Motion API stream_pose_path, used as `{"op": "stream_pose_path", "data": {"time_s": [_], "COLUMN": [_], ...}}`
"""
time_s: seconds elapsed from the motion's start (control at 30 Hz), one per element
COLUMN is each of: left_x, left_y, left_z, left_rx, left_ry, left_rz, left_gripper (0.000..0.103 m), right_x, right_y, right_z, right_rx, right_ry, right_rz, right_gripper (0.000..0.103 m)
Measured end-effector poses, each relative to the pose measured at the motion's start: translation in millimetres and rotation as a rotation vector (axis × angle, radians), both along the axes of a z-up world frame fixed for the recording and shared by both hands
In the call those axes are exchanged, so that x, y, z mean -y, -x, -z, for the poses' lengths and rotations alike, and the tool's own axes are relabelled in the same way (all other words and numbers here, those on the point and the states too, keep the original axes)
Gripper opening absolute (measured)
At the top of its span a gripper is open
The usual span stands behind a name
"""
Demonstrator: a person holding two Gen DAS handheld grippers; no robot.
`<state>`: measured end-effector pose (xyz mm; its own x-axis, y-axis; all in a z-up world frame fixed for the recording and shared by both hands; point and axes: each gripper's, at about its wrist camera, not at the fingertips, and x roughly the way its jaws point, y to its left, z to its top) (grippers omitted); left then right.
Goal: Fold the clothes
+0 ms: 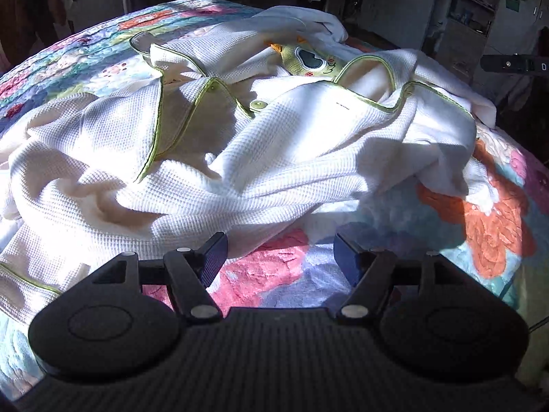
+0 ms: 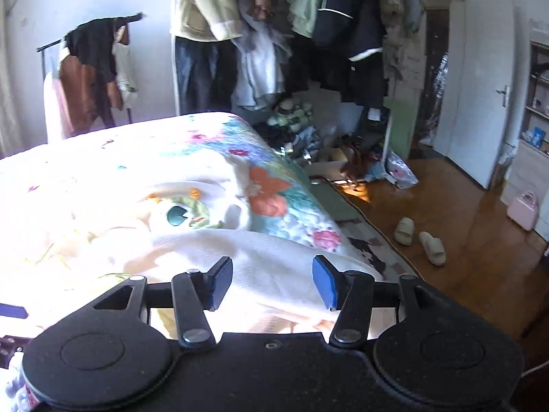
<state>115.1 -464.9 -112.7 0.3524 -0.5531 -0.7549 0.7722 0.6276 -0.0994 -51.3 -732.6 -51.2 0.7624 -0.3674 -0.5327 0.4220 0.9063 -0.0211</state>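
Note:
A white waffle-knit garment [image 1: 212, 158] with green piping lies crumpled on the floral quilt [image 1: 494, 233], a green button [image 1: 258, 104] near its middle. A yellow-green cartoon patch [image 1: 310, 61] shows at the far side. My left gripper [image 1: 279, 257] is open just above the quilt at the garment's near hem, its left finger over the cloth edge and nothing between the pads. In the right wrist view the same garment [image 2: 260, 257] is washed out by sunlight, patch [image 2: 178, 214] visible. My right gripper [image 2: 272, 281] is open over the garment's near fold, holding nothing.
The bed's right edge [image 2: 308, 213] drops to a wooden floor [image 2: 463, 240] with two slippers [image 2: 418, 240] and a pink case [image 2: 523, 210]. Racks of hanging clothes [image 2: 291, 27] and a pile of items [image 2: 308, 137] stand beyond the bed. A dark piece of the other tool [image 1: 511, 64] shows at far right.

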Motion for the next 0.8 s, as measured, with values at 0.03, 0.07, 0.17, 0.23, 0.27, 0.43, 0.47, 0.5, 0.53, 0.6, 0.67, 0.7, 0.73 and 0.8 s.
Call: {"op": "stream_pose_path", "data": {"time_s": [0.03,0.07,0.17,0.23,0.27,0.43,0.47,0.5,0.53,0.6,0.67,0.7,0.73,0.8], "left_x": [-1.5,-1.9,2.8,4.9,5.2,7.9,8.3,8.6,7.5,3.3,-0.3,-1.6,-0.9,2.0], "left_y": [-2.3,-5.1,-9.6,-10.0,-10.1,-7.5,-6.6,-5.8,-4.7,-2.8,-0.7,0.4,1.1,3.4], "left_z": [-0.3,-0.6,1.1,1.5,2.2,1.9,-0.2,-2.3,-5.8,-13.4,-18.1,-18.5,-16.1,-6.2], "left_rx": [-0.012,-0.021,0.028,0.068,0.08,0.151,0.164,0.176,0.192,0.214,0.226,0.227,0.225,0.221], "left_ry": [0.014,0.028,-0.004,-0.023,-0.025,-0.044,-0.047,-0.05,-0.042,-0.014,0.016,0.031,0.028,-0.003], "left_rz": [-0.014,-0.026,-0.046,-0.043,-0.044,-0.05,-0.046,-0.043,-0.044,-0.034,-0.018,-0.005,0.008,0.028], "left_gripper": [0.068,0.068,0.068,0.068,0.068,0.069,0.069,0.069,0.069,0.069,0.069,0.069,0.071,0.071], "right_x": [-8.7,-14.9,-26.8,-43.8,-51.3,-52.8,-49.4,-45.4,-38.3,-21.4,1.3,8.4,12.1,18.7], "right_y": [-4.6,-10.4,-30.6,-38.8,-39.7,-41.1,-38.6,-33.9,-28.3,-11.2,1.3,5.8,7.8,10.8], "right_z": [2.1,6.2,35.7,62.3,68.2,60.3,52.0,40.4,27.3,-0.5,-16.9,-17.3,-14.3,-9.1], "right_rx": [-0.016,-0.053,-0.258,-0.414,-0.442,-0.341,-0.282,-0.2,-0.11,0.068,0.192,0.215,0.213,0.216], "right_ry": [-0.006,-0.037,-0.165,-0.085,0.002,0.075,0.075,0.091,0.087,-0.032,-0.211,-0.279,-0.316,-0.383], "right_rz": [-0.07,-0.141,-0.333,-0.335,-0.334,-0.33,-0.301,-0.284,-0.276,-0.251,-0.243,-0.24,-0.232,-0.221], "right_gripper": [0.061,0.067,0.081,0.08,0.08,0.016,0.013,0.012,0.012,0.012,0.012,0.012,0.012,0.012]}}
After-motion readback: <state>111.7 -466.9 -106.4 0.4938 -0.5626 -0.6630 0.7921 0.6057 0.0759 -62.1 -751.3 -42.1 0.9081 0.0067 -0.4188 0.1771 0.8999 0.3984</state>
